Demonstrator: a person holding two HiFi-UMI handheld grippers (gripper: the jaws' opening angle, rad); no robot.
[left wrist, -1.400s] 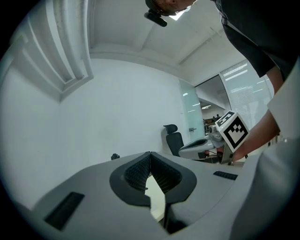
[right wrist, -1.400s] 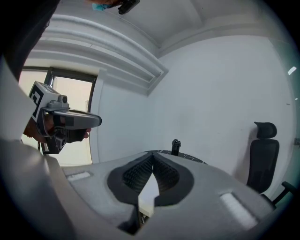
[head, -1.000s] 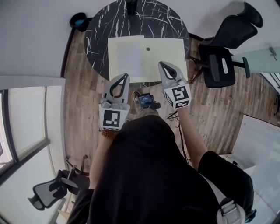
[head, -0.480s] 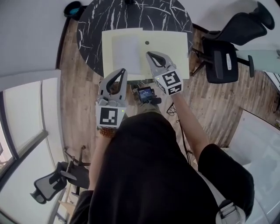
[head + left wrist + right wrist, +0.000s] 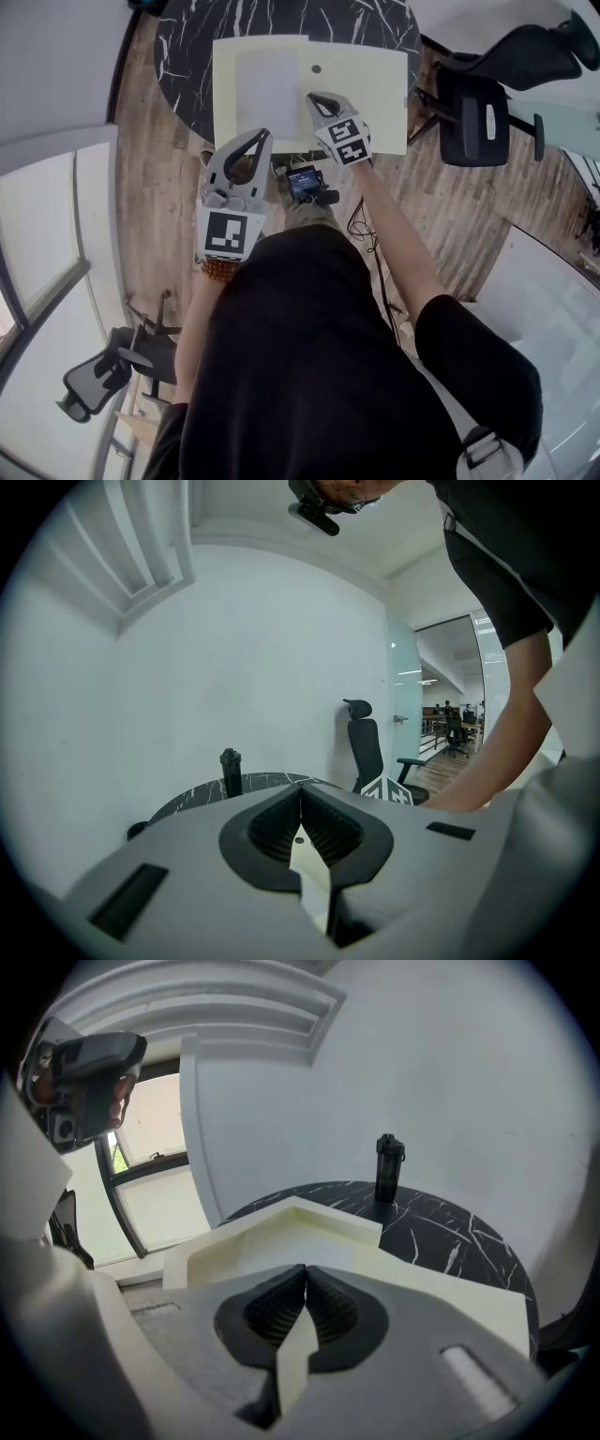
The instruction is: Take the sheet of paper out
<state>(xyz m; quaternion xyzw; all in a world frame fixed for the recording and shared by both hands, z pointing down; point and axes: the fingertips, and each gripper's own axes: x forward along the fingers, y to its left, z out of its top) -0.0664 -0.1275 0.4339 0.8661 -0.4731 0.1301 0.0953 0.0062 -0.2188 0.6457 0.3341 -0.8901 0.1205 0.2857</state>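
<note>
On the black marbled table [image 5: 187,66], the sheet of paper [image 5: 267,89] shows as a whiter rectangle in a pale yellow folder's [image 5: 366,84] left half, just left of the right gripper [image 5: 314,97], whose empty jaws are pressed together over the folder. The left gripper [image 5: 262,134], jaws likewise together, hangs by its near edge. Since a second ago the right gripper has reached farther in over the folder

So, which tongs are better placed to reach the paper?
Right, I think. The right tongs are over the yellow folder, tips beside the paper. The left tongs hang at the folder's near edge. Both are shut.
</note>
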